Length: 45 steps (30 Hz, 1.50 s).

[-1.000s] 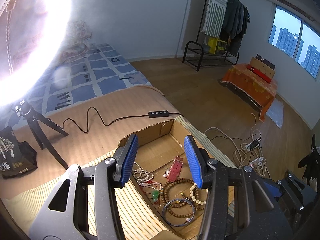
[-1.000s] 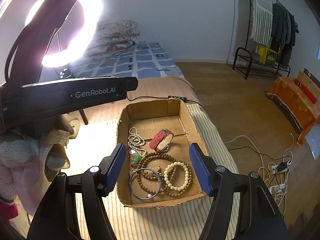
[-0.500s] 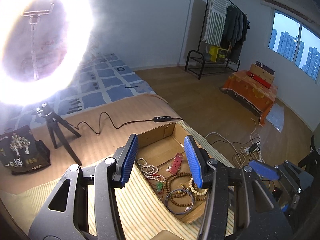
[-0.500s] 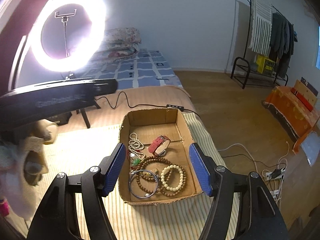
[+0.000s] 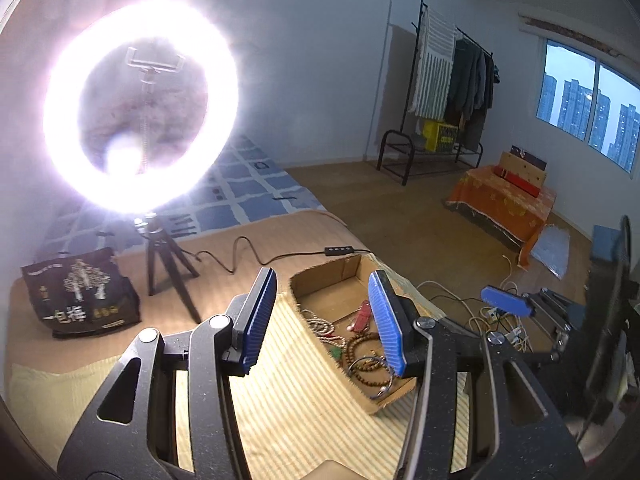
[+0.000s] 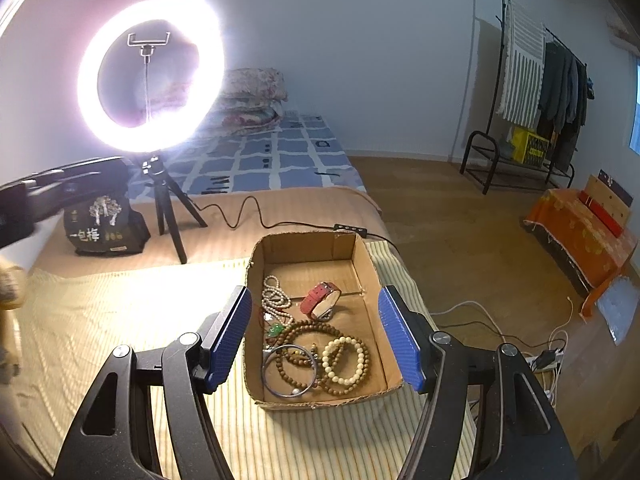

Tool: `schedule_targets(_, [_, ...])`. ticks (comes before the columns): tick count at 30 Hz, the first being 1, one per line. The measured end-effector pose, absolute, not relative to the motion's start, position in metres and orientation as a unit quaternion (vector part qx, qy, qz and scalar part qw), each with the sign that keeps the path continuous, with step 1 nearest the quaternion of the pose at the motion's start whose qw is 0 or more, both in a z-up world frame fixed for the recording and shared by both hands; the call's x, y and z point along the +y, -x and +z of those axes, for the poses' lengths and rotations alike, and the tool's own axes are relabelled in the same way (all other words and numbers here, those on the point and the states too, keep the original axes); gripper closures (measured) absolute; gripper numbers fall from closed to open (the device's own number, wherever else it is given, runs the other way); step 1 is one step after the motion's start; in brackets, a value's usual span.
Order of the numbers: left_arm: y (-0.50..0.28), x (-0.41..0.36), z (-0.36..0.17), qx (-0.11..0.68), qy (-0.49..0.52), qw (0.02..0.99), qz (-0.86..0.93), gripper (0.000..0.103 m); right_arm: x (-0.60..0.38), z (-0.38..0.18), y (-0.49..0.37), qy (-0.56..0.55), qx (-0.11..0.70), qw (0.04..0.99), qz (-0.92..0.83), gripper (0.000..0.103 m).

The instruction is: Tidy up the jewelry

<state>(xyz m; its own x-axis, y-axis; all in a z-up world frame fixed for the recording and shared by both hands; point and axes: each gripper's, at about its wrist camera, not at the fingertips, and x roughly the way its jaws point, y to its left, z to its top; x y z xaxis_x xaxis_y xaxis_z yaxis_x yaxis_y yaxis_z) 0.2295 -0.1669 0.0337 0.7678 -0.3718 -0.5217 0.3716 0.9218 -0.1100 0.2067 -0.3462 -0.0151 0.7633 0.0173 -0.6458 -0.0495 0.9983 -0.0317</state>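
A shallow cardboard box (image 6: 362, 256) sits on a striped mat and holds jewelry: a red-strap watch (image 6: 320, 301), a white bead necklace (image 6: 274, 300), brown bead strands (image 6: 304, 330), a cream bead bracelet (image 6: 346, 360), a metal bangle (image 6: 289, 374) and a green pendant (image 6: 276, 330). My right gripper (image 6: 318, 334) is open and empty, held above the box's near half. My left gripper (image 5: 324, 320) is open and empty, above and left of the box (image 5: 320, 276). The right gripper's blue pad (image 5: 506, 305) shows at the right of the left wrist view.
A lit ring light on a tripod (image 6: 168, 208) stands behind the mat, its cable (image 6: 256, 216) running past the box's far edge. A black printed bag (image 6: 104, 220) sits at the back left. The bed edge drops to a wooden floor with cables (image 6: 520, 340) on the right.
Both grippers have risen and pulled back from the box, which now looks smaller. The left gripper has swung to the left, away from above the box. Both stay open.
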Motion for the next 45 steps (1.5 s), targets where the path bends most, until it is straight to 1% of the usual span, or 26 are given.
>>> schedule_targets(4, [-0.208,-0.149,0.040,0.269,0.007,0.943,-0.195,0.053,-0.343,-0.013,-0.202,0.029,0.338,0.941,0.016,0.037])
schedule_targets(6, [-0.196,-0.141,0.040,0.263,0.007,0.946,-0.191,0.043,-0.341,-0.012,-0.199,0.030,0.334,0.942,0.014,0.037])
schedule_targets(10, [-0.175,-0.127,0.036,0.260,0.002,0.948,-0.186,0.040,-0.333,-0.007,-0.191,0.039,0.320,0.947,0.012,0.031])
schedule_targets(12, [-0.164,-0.122,0.032,0.258,-0.011,0.949,-0.179,0.035,-0.327,-0.004,-0.186,0.047,0.311,0.949,0.008,0.026])
schedule_targets(13, [-0.158,-0.120,0.031,0.258,-0.015,0.950,-0.176,0.033,-0.325,-0.003,-0.184,0.049,0.307,0.950,0.006,0.025])
schedule_targets(15, [-0.149,-0.116,0.026,0.260,-0.020,0.950,-0.170,0.026,-0.320,-0.001,-0.180,0.054,0.299,0.953,0.000,0.024])
schedule_targets(16, [-0.145,-0.114,0.023,0.263,-0.020,0.950,-0.169,0.025,-0.319,0.000,-0.179,0.055,0.298,0.953,-0.002,0.024])
schedule_targets(20, [-0.133,-0.109,0.015,0.275,-0.021,0.946,-0.168,0.024,-0.314,0.001,-0.172,0.056,0.292,0.955,-0.005,0.023])
schedule_targets(23, [-0.126,-0.108,0.013,0.266,-0.030,0.950,-0.164,0.023,-0.311,0.001,-0.169,0.057,0.290,0.955,-0.010,0.023])
schedule_targets(25, [-0.122,-0.108,0.012,0.266,-0.035,0.949,-0.166,0.021,-0.311,-0.001,-0.167,0.057,0.289,0.955,-0.014,0.023])
schedule_targets(27, [-0.116,-0.106,0.012,0.260,-0.041,0.950,-0.166,0.010,-0.312,-0.003,-0.166,0.054,0.292,0.955,-0.017,0.023])
schedule_targets(30, [-0.109,-0.105,0.014,0.243,-0.052,0.956,-0.156,0.003,-0.313,-0.006,-0.164,0.049,0.293,0.955,-0.020,0.023])
schedule_targets(33, [-0.105,-0.104,0.014,0.236,-0.059,0.958,-0.150,0.001,-0.314,-0.008,-0.161,0.048,0.291,0.955,-0.025,0.023])
schedule_targets(45, [-0.102,-0.093,0.008,0.246,-0.064,0.958,-0.136,0.001,-0.303,-0.019,-0.160,0.051,0.296,0.954,-0.019,0.022])
